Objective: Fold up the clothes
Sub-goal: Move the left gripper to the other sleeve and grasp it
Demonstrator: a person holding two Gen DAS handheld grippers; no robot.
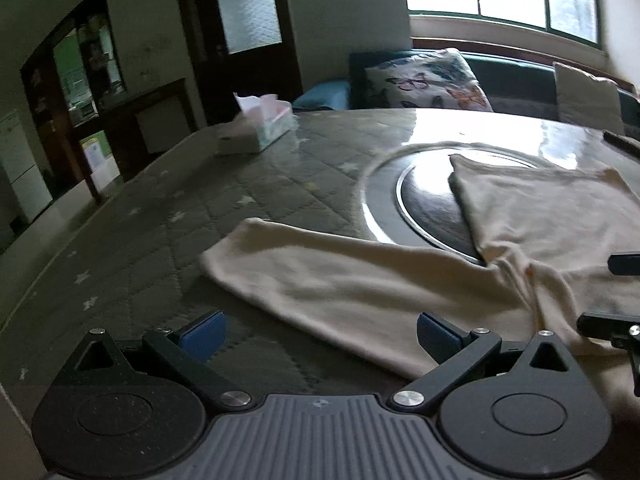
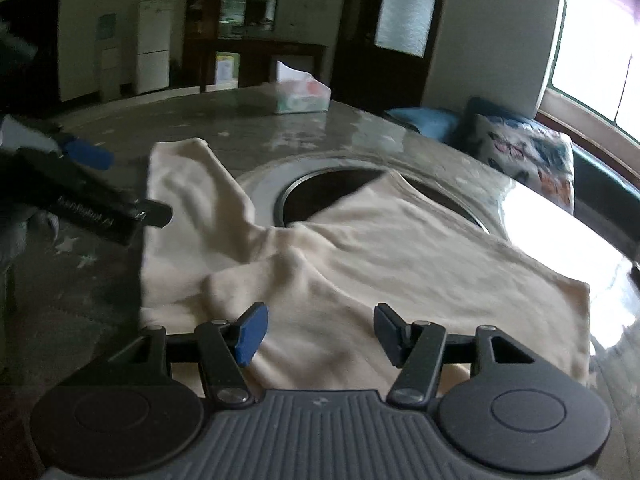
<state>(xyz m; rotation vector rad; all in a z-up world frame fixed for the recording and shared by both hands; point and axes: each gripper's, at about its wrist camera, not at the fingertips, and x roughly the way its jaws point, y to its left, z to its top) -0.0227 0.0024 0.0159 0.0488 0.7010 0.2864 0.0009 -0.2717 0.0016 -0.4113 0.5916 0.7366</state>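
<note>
1. A cream-coloured garment (image 2: 360, 264), apparently a long-sleeved top, lies spread on a round table (image 1: 168, 216) covered with a grey quilted cloth; part of its body drapes over a dark circular inset (image 1: 424, 204) at the table's centre

2. One sleeve (image 1: 320, 280) stretches flat across the quilted cloth towards the left gripper, with soft creases bunched where it joins the body

3. The left gripper (image 1: 320, 336) hovers just in front of the sleeve, jaws spread wide and empty, its blue pads (image 1: 204, 334) clear of the fabric

4. The right gripper (image 2: 316, 332) sits low over the garment's near edge, jaws parted, nothing pinched; the cloth lies beneath them, not between the pads

5. Judging by how it slumps and wrinkles, the fabric is light, limp knit, not fragile or slippery; it should sag from any single hold, so two holds suit it

6. Sensible pinch points look like the sleeve's cuff end and the shoulder seam, gripping a thin edge rather than a bunched fold

7. A tissue box (image 1: 256, 128) stands well apart on the far side
</note>
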